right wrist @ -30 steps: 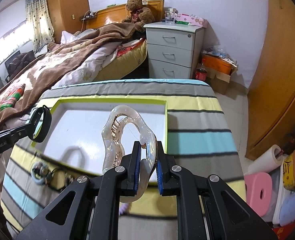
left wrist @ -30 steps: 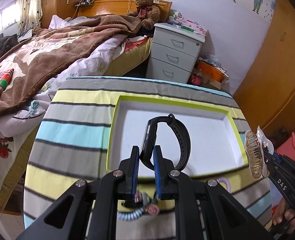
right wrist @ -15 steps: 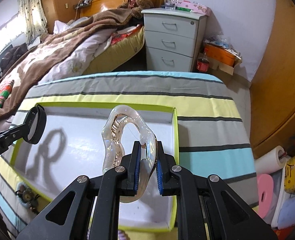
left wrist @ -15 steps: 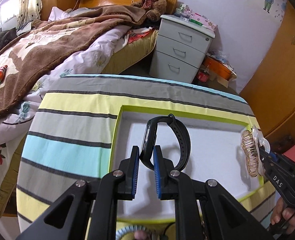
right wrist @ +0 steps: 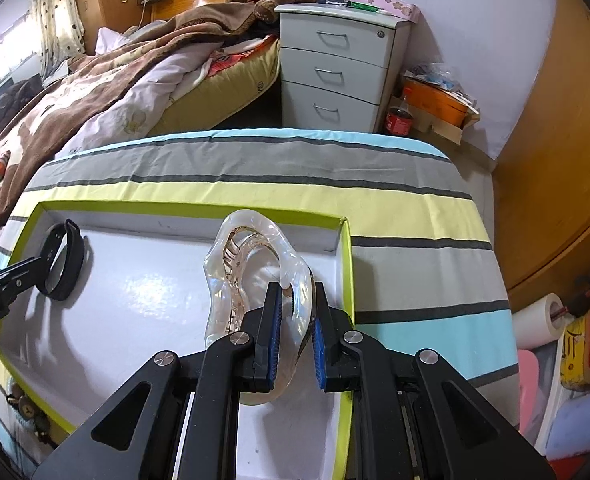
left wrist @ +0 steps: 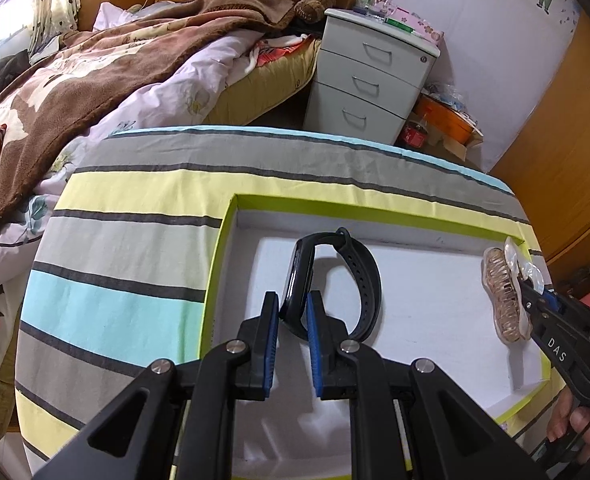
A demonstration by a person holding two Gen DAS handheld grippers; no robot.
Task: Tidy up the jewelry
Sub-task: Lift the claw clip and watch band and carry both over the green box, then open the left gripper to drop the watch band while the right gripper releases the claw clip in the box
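- We see the left gripper (left wrist: pixel 293 312) clenched on a black wristband watch (left wrist: pixel 331 280), its blue pads pinching the watch body while the strap loops off to the right.
- The watch hangs over the left part of a shallow tray (left wrist: pixel 375 210) with a lime-green rim and a white floor; whether it touches that floor we cannot tell.
- The right gripper (right wrist: pixel 297 312) is clamped on a clear hair claw clip (right wrist: pixel 251 264), gripping it near its lower end so that the clip stands up ahead of the fingers.
- In the left wrist view the same clip (left wrist: pixel 505 292) shows gold-toned teeth, held out over the right end of the tray, with a hand (left wrist: pixel 575 428) on the gripper handle at the frame's lower right.
- From the right wrist view the watch (right wrist: pixel 61 260) sits at the tray's far left, and the clip is over its right side, close to the right rim (right wrist: pixel 349 264).
- The tray lies on a striped cloth (left wrist: pixel 135 208) of grey, yellow and pale blue bands.
- A few small trinkets (right wrist: pixel 25 404) rest on the cloth just outside the tray's near left edge; we cannot make out what they are.
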